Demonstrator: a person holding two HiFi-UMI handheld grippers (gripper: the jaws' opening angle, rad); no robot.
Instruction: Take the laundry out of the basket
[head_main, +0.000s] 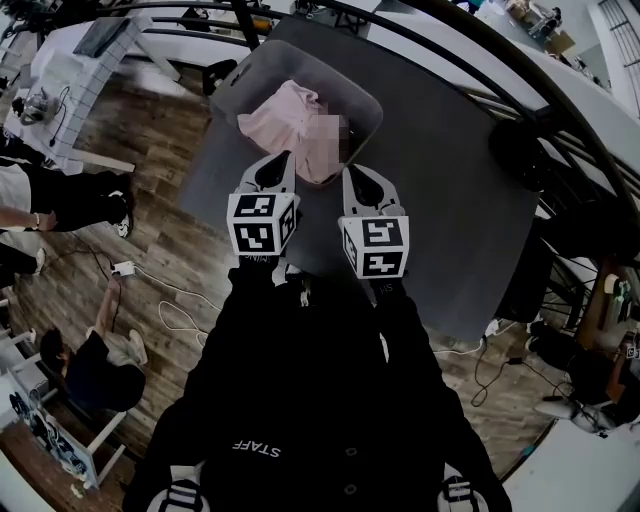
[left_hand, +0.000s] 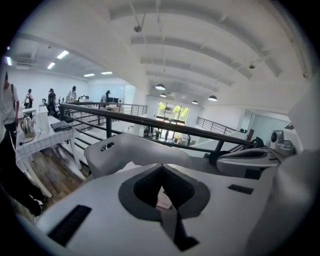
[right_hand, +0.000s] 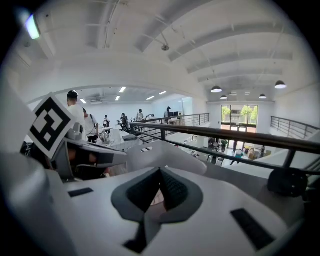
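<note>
A grey laundry basket (head_main: 365, 105) stands on a dark grey table (head_main: 450, 200), with pink laundry (head_main: 285, 120) heaped inside it. My left gripper (head_main: 275, 165) and right gripper (head_main: 358, 178) are held side by side over the table, just short of the basket's near rim. Both are shut with nothing between the jaws. In the left gripper view the left gripper (left_hand: 161, 167) points at the basket (left_hand: 130, 150) just ahead. From the right gripper view, the right gripper (right_hand: 160, 170) faces the same basket (right_hand: 170, 152), with the left gripper's marker cube (right_hand: 50, 125) at its left.
A black railing (head_main: 520, 90) runs behind the table. At the upper left stands a white table (head_main: 90, 60). People (head_main: 95, 365) sit and stand on the wooden floor at the left, with a white cable (head_main: 175, 310) lying there. More cables (head_main: 490, 365) lie at the right.
</note>
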